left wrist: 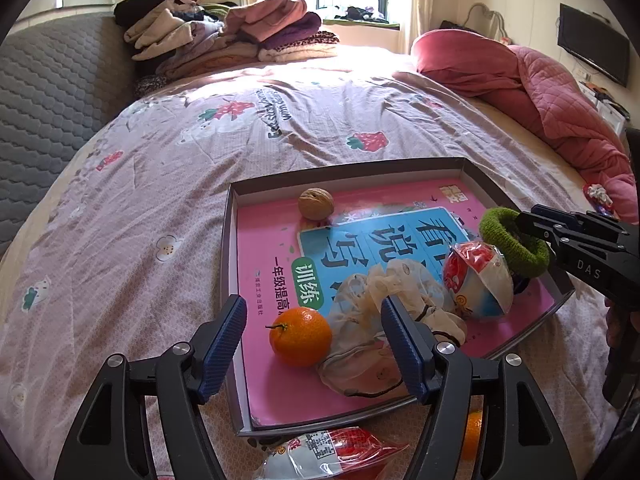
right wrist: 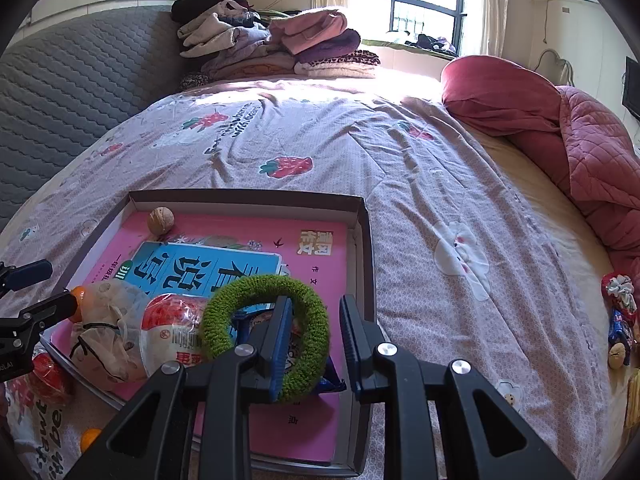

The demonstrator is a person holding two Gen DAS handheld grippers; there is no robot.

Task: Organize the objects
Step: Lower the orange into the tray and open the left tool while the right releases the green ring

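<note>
A shallow box tray (left wrist: pixel 226 280) lies on the bed with a pink book (left wrist: pixel 264 264) flat inside it. On the book rest a walnut (left wrist: pixel 316 203), an orange (left wrist: pixel 300 336), a beige cloth pouch (left wrist: pixel 360 320) and a red-and-white snack packet (left wrist: pixel 478 280). My left gripper (left wrist: pixel 314 304) is open, its fingers standing either side of the orange and pouch without touching them. My right gripper (right wrist: pixel 316 308) hangs over the tray's right part, slightly open. A green hair ring (right wrist: pixel 264 284) is looped around its left finger (right wrist: pixel 282 332), with a gap to the other pad.
On the bedspread in front of the tray lie another snack packet (left wrist: pixel 328 452) and a second orange (left wrist: pixel 474 434). Small items (right wrist: pixel 618 320) sit at the bed's right edge. Folded clothes (left wrist: pixel 240 28) and a red quilt (left wrist: pixel 560 92) occupy the far side.
</note>
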